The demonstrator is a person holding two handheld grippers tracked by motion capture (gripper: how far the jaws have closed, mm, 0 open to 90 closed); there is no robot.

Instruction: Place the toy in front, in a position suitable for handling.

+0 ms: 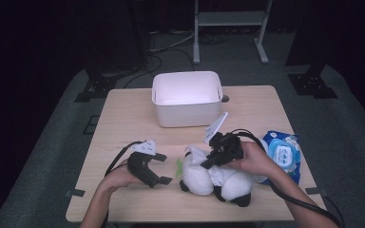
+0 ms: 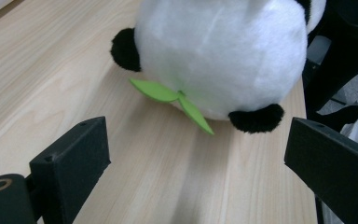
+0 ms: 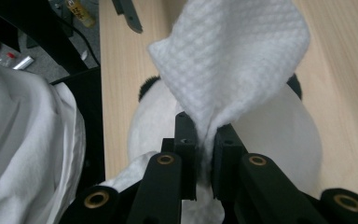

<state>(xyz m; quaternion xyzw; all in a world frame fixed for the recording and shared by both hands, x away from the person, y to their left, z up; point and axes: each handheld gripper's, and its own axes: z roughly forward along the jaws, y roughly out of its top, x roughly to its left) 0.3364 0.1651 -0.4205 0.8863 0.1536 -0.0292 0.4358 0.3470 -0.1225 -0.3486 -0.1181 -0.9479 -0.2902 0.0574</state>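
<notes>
The right gripper (image 3: 205, 140) has its jaws clamped on a white wipe (image 3: 233, 60) above the panda (image 1: 214, 178). The left gripper (image 1: 160, 168), jaws wide apart, rests near the panda.

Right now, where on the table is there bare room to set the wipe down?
Bare wood lies left of the white bin, toward the table's far left corner, and right of the bin, above the wipes pack. The near middle is crowded: the panda plush, the left tongs and the right tongs pinching the wipe.
</notes>
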